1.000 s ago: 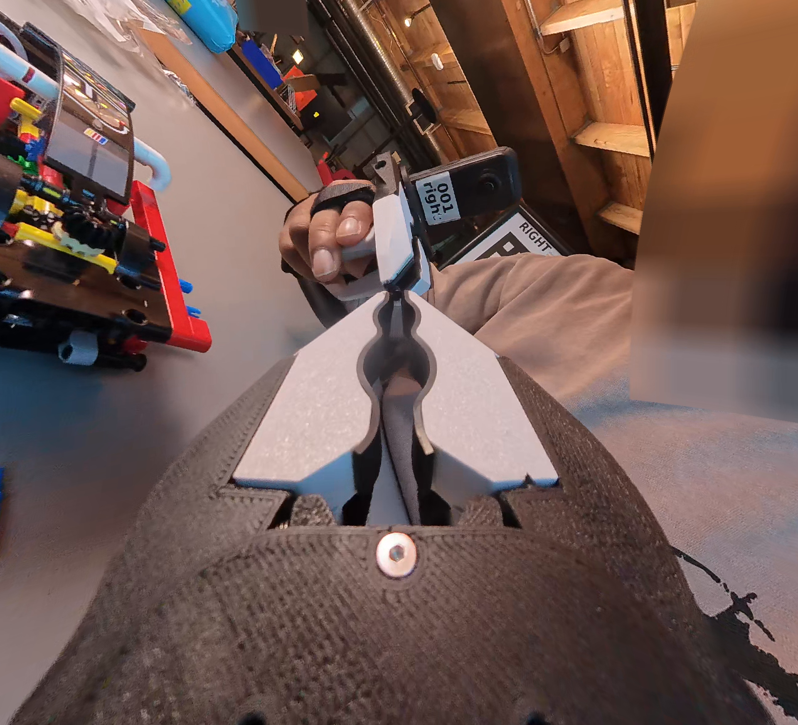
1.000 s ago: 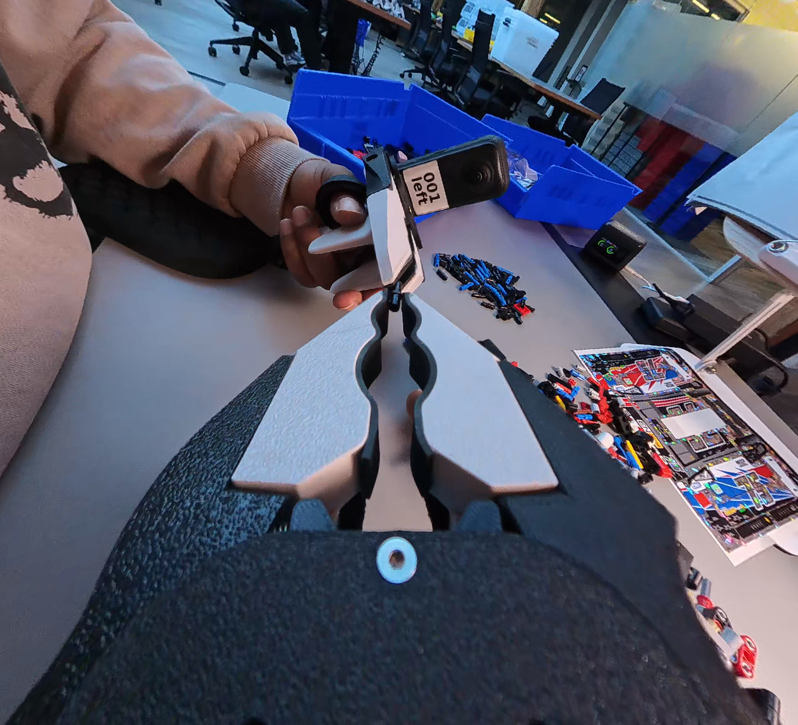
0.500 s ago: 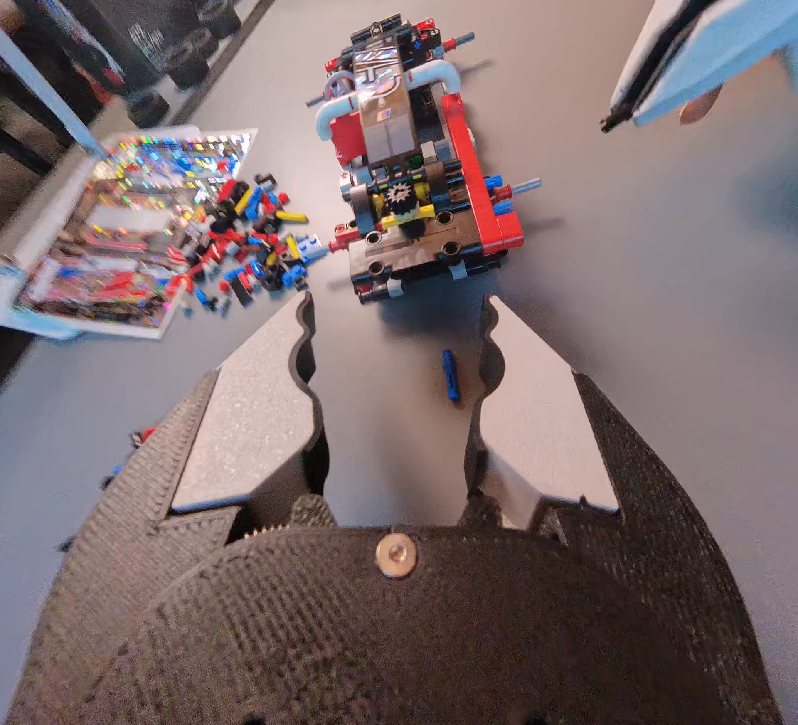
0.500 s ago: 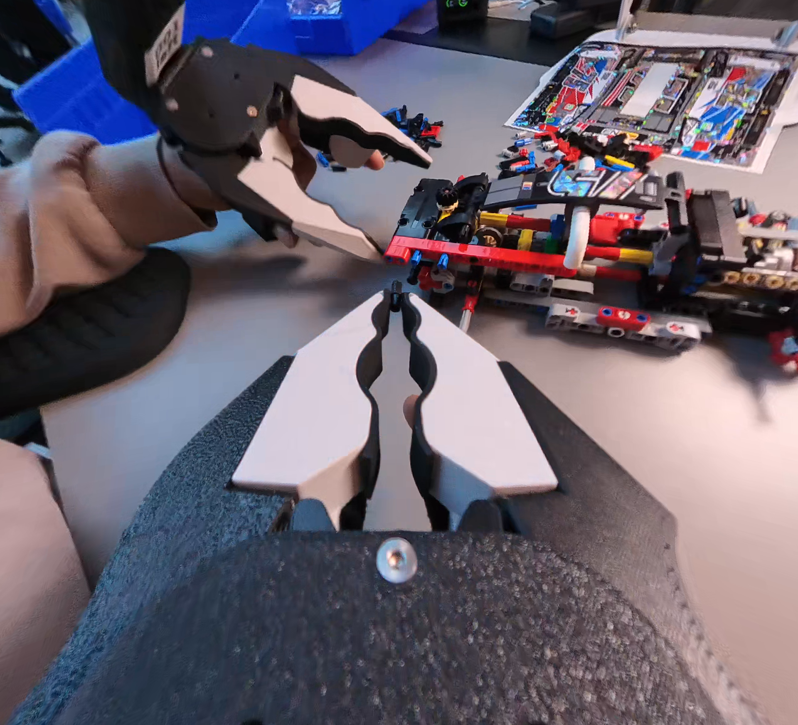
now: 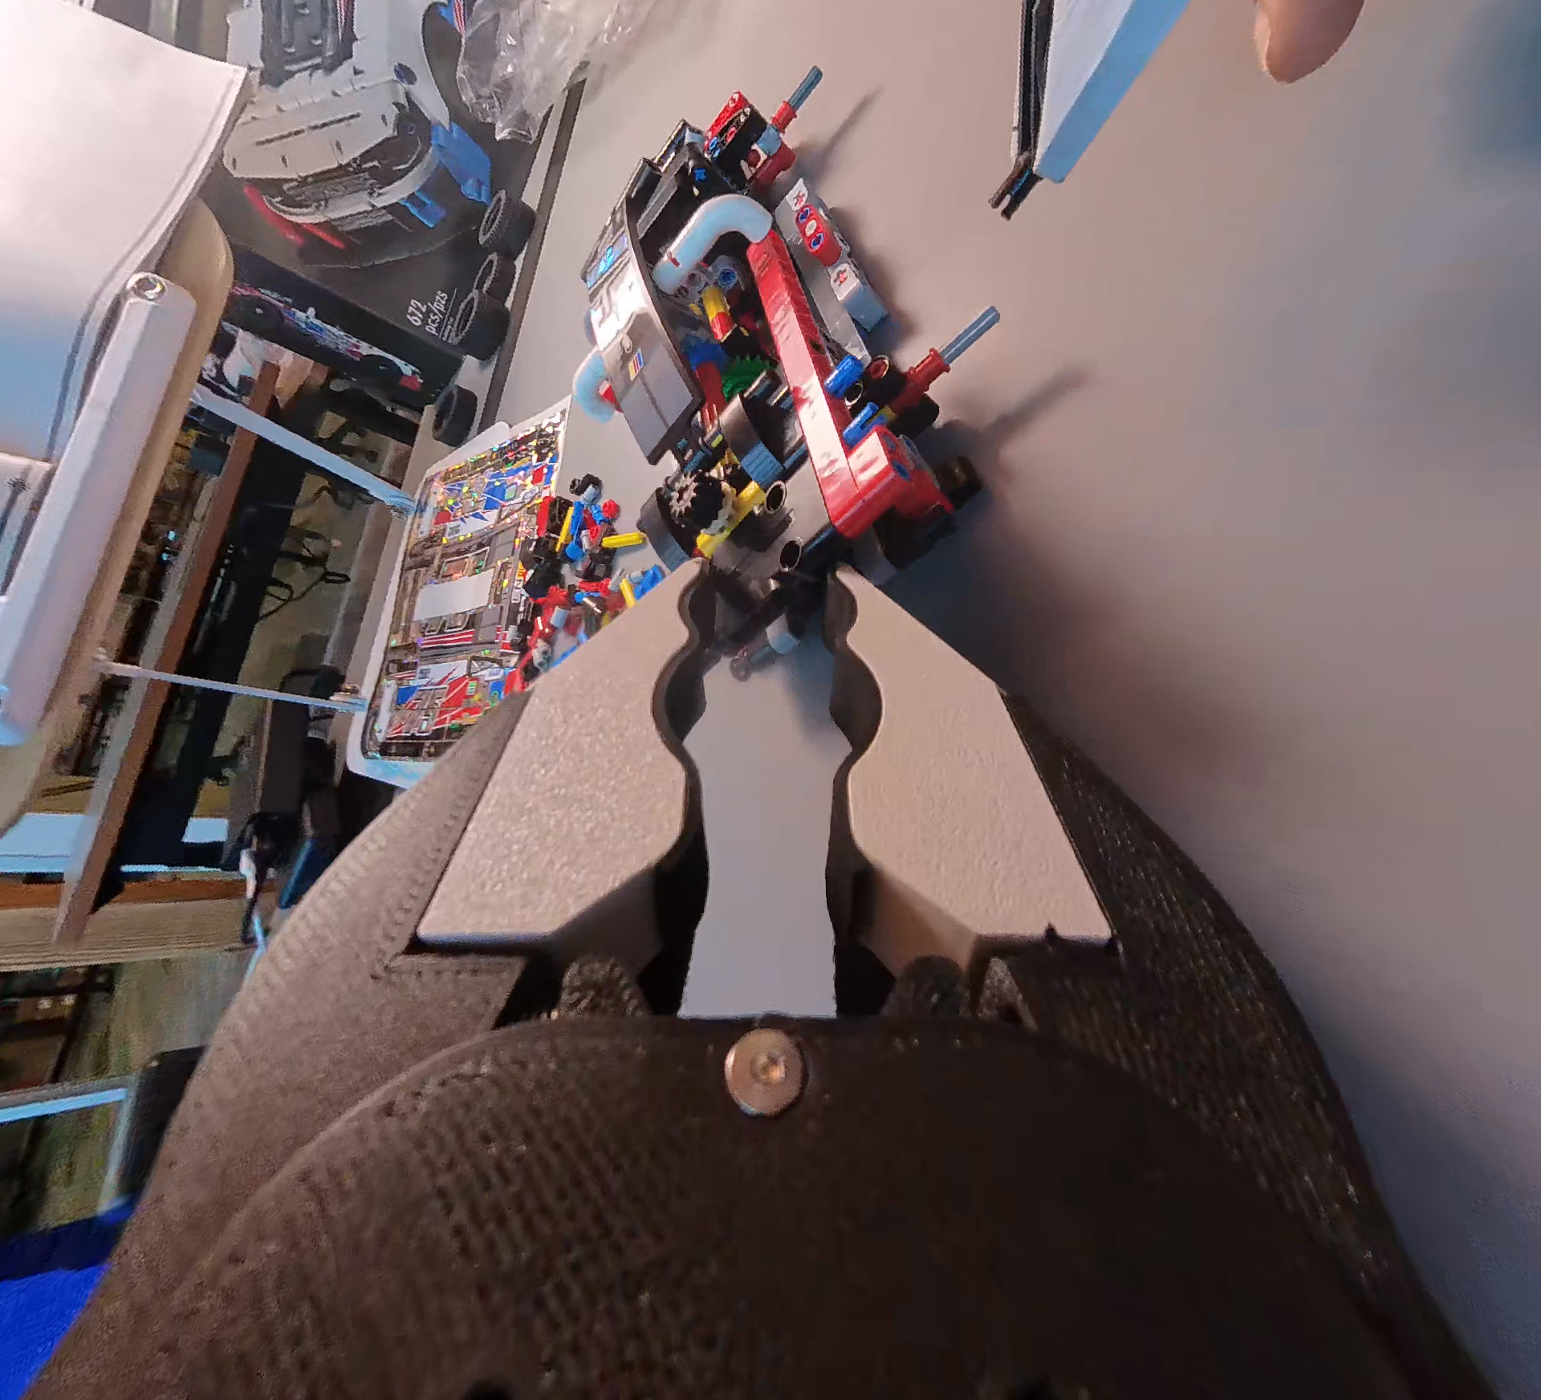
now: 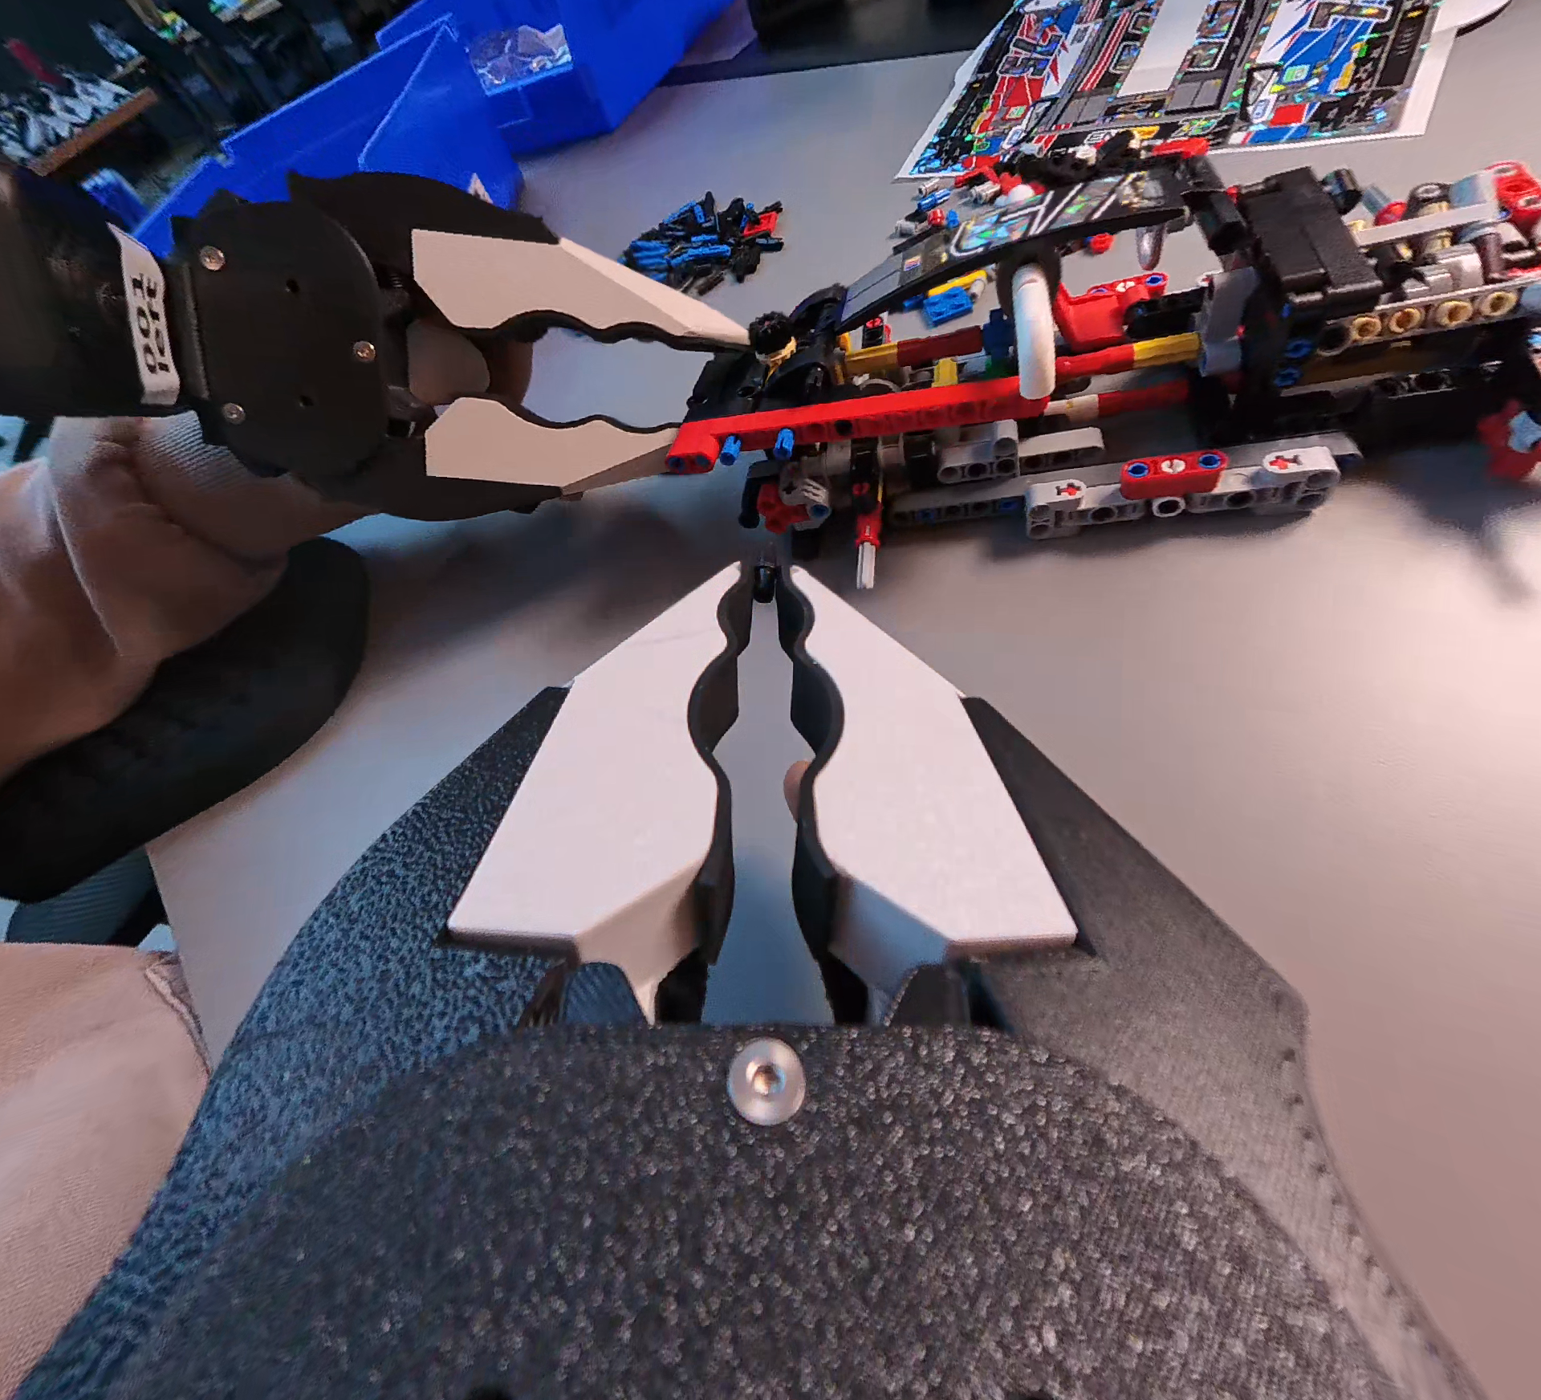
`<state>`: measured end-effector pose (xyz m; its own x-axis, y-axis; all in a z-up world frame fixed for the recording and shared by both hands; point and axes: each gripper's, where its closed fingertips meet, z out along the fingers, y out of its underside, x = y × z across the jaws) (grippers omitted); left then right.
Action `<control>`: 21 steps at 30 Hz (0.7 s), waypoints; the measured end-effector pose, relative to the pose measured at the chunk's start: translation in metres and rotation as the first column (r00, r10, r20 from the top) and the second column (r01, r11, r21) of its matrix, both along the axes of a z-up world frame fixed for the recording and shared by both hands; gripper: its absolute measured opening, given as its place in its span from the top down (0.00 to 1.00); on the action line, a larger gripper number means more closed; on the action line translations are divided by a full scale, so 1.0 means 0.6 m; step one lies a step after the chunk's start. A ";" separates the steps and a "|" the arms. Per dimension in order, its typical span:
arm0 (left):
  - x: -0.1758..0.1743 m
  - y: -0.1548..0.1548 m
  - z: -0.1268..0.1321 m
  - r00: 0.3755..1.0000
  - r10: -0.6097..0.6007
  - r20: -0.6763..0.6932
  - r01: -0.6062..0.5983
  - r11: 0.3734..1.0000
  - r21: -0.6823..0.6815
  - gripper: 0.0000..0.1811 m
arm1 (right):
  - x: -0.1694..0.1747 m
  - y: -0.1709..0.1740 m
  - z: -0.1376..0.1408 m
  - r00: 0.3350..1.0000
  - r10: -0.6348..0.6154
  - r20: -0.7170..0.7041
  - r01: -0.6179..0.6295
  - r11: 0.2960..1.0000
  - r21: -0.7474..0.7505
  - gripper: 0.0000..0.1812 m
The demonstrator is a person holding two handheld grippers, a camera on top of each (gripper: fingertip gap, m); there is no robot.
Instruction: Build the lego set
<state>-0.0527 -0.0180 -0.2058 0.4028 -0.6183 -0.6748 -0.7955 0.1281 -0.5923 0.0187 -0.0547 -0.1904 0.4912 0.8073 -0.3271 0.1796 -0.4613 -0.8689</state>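
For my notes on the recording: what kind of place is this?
Probably a shared workshop or lab: a grey worktable carries the half-built lego car, with blue storage bins behind it and more cluttered desks in the background.

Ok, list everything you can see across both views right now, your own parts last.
Partly built lego car chassis: one, red, black and grey, centre of grey table.
Loose lego pieces: one multicoloured pile, between chassis and sticker sheet.
Blue and black pins: one pile, near bins.
Shiny sticker sheet: one, multicoloured, behind chassis.
Blue plastic bins: several, table's far edge.
Set box: one, dark, past the table edge.
Clear plastic bags: crumpled, beside box.
Left hand-held gripper: open, fingertips at chassis end.
Right hand-held gripper: shut on small black pin.
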 end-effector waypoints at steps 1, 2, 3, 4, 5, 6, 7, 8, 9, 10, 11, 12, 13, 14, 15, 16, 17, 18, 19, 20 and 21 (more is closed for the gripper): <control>0.003 -0.003 0.002 0.999 0.010 0.033 -0.009 1.000 -0.020 0.87 | 0.004 0.002 0.000 1.000 0.000 0.006 0.000 1.000 0.003 0.99; 0.005 -0.005 0.003 0.997 0.024 0.067 -0.021 0.999 -0.045 0.87 | 0.006 0.003 0.000 1.000 0.005 0.014 -0.005 1.000 0.006 0.99; 0.005 -0.006 0.006 0.994 0.040 0.098 -0.033 0.997 -0.071 0.87 | 0.007 0.004 -0.001 1.000 0.005 0.020 -0.006 1.000 0.008 0.99; 0.007 -0.007 0.009 0.990 0.051 0.129 -0.040 0.995 -0.091 0.87 | 0.007 0.004 -0.003 1.000 0.005 0.020 -0.005 1.000 0.007 0.99; 0.009 -0.008 0.011 0.986 0.062 0.156 -0.045 0.993 -0.111 0.87 | 0.005 0.004 -0.006 1.000 0.008 0.022 -0.008 1.000 0.004 0.99; 0.011 -0.009 0.013 0.980 0.073 0.186 -0.049 0.990 -0.132 0.87 | 0.002 0.004 -0.009 1.000 0.009 0.024 -0.009 1.000 0.001 0.99; 0.013 -0.009 0.014 0.975 0.080 0.207 -0.050 0.988 -0.147 0.87 | -0.001 0.004 -0.012 1.000 0.009 0.023 -0.009 1.000 0.001 0.99; 0.014 -0.009 0.014 0.975 0.079 0.209 -0.049 0.988 -0.146 0.87 | -0.005 0.004 -0.015 1.000 0.012 0.026 -0.012 1.000 -0.001 0.99; 0.014 -0.009 0.013 0.977 0.076 0.199 -0.050 0.990 -0.133 0.86 | -0.008 0.004 -0.018 0.999 0.014 0.029 -0.014 1.000 -0.006 0.99; 0.014 -0.009 0.010 0.980 0.073 0.183 -0.050 0.991 -0.123 0.86 | -0.010 0.004 -0.018 0.999 0.018 0.027 -0.018 1.000 -0.011 0.99; 0.015 -0.010 0.007 0.982 0.070 0.177 -0.048 0.991 -0.125 0.86 | -0.010 0.005 -0.017 1.000 0.016 0.022 -0.015 1.000 -0.009 0.99; 0.016 -0.010 0.005 0.982 0.069 0.178 -0.047 0.991 -0.128 0.85 | -0.010 0.007 -0.016 1.000 0.014 0.022 -0.014 1.000 -0.007 0.99; 0.016 -0.011 0.003 0.982 0.069 0.174 -0.047 0.991 -0.128 0.85 | -0.008 0.007 -0.016 1.000 0.013 0.023 -0.013 1.000 -0.006 0.99; 0.016 -0.011 0.003 0.983 0.070 0.172 -0.048 0.991 -0.128 0.85 | -0.006 0.008 -0.017 1.000 0.011 0.025 -0.011 1.000 -0.007 0.99; 0.017 -0.011 0.004 0.982 0.069 0.175 -0.046 0.991 -0.129 0.86 | -0.004 0.009 -0.018 1.000 0.008 0.027 -0.008 1.000 -0.011 0.99; 0.018 -0.011 0.002 0.984 0.065 0.168 -0.043 0.991 -0.130 0.85 | -0.001 0.011 -0.019 0.999 0.006 0.032 -0.005 1.000 -0.014 0.99; 0.018 -0.011 0.000 0.987 0.061 0.151 -0.043 0.992 -0.121 0.85 | 0.002 0.014 -0.020 0.999 0.000 0.038 0.000 1.000 -0.013 0.99; 0.017 -0.010 -0.002 0.990 0.058 0.128 -0.044 0.994 -0.105 0.84 | 0.006 0.019 -0.022 0.999 -0.008 0.048 0.008 1.000 -0.009 0.99; 0.018 -0.010 -0.002 0.991 0.055 0.120 -0.044 0.995 -0.089 0.84 | 0.010 0.025 -0.022 0.998 -0.017 0.059 0.017 1.000 0.001 0.99; 0.019 -0.012 -0.002 0.991 0.052 0.120 -0.042 0.995 -0.087 0.84 | 0.015 0.029 -0.022 0.997 -0.025 0.070 0.025 1.000 0.010 0.99; 0.021 -0.013 -0.001 0.991 0.045 0.129 -0.033 0.995 -0.091 0.83 | 0.020 0.033 -0.021 0.997 -0.033 0.075 0.032 0.999 0.016 0.99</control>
<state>-0.0402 -0.0260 -0.2063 0.5089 -0.6552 -0.5583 -0.7140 0.0411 -0.6990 0.0305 -0.0348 -0.2029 0.5403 0.7950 -0.2758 0.2302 -0.4549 -0.8603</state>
